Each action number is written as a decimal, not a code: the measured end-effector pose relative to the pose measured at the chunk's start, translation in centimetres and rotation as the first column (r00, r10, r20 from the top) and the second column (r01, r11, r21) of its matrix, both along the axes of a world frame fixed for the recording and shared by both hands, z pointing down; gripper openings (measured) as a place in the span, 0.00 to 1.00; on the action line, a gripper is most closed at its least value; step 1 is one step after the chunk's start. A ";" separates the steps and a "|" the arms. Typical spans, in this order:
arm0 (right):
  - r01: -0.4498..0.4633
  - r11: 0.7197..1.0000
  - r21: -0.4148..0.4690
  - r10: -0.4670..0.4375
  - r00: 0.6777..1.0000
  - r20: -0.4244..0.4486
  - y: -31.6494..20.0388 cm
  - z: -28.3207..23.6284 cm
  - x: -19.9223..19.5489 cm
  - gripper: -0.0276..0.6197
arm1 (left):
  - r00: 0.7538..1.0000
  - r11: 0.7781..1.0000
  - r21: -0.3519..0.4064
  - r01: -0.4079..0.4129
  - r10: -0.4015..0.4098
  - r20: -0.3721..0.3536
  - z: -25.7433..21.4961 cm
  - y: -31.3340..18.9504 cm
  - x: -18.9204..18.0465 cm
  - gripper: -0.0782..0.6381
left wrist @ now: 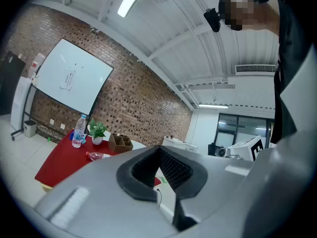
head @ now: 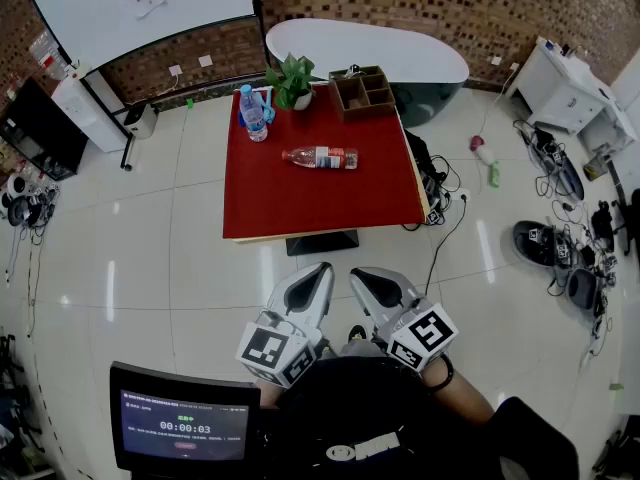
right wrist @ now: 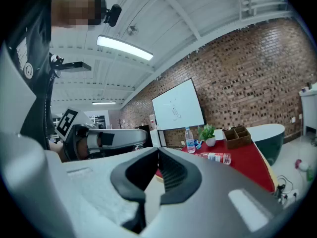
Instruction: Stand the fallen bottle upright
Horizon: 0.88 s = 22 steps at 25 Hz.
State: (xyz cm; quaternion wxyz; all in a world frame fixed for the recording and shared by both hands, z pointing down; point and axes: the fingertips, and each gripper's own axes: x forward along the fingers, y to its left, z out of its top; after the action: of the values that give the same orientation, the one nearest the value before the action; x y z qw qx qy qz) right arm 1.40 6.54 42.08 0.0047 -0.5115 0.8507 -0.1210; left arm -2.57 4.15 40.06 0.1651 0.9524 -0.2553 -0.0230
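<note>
The fallen bottle (head: 322,157), clear with a red label, lies on its side on the red table (head: 300,203), towards the far side. It shows small in the left gripper view (left wrist: 97,155) and in the right gripper view (right wrist: 214,156). My left gripper (head: 322,268) and right gripper (head: 355,273) are side by side close to my body, over the floor and well short of the table's near edge. In the gripper views both the left gripper (left wrist: 159,148) and the right gripper (right wrist: 158,150) have their jaws shut with nothing between them.
An upright water bottle (head: 253,113), a potted plant (head: 293,80) and a wooden organizer (head: 363,90) stand along the table's far edge. A white oval counter (head: 370,53) is behind. A monitor (head: 185,423) sits at my lower left. Cables and shoes (head: 560,248) litter the floor at right.
</note>
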 end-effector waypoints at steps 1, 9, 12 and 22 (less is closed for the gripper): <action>-0.001 1.000 -0.008 0.001 1.000 0.004 0.0 0.1 -0.1 0.05 | 1.000 1.000 -0.003 0.005 -0.005 0.002 -0.3 -0.2 -0.2 0.12; 0.021 0.999 -0.032 -0.019 0.999 0.039 -2.8 1.2 2.1 0.05 | 1.000 1.000 -0.008 0.009 -0.009 0.010 0.6 -2.8 1.3 0.12; 0.046 0.999 -0.028 -0.045 0.998 0.049 -5.5 2.1 4.0 0.05 | 0.999 1.000 -0.007 0.020 -0.019 0.027 1.6 -5.5 3.4 0.12; 0.207 0.977 -0.057 -0.208 0.978 -0.005 -16.0 3.0 10.2 0.07 | 0.991 0.994 0.023 0.105 -0.107 0.082 0.8 -15.9 10.9 0.12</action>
State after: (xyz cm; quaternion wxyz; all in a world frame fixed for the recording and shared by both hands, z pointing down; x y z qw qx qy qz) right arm 11.56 -9.45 45.07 -0.0270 -0.4204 0.8958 -0.1418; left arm 8.29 -11.78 40.90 0.1439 0.9391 -0.3119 0.0057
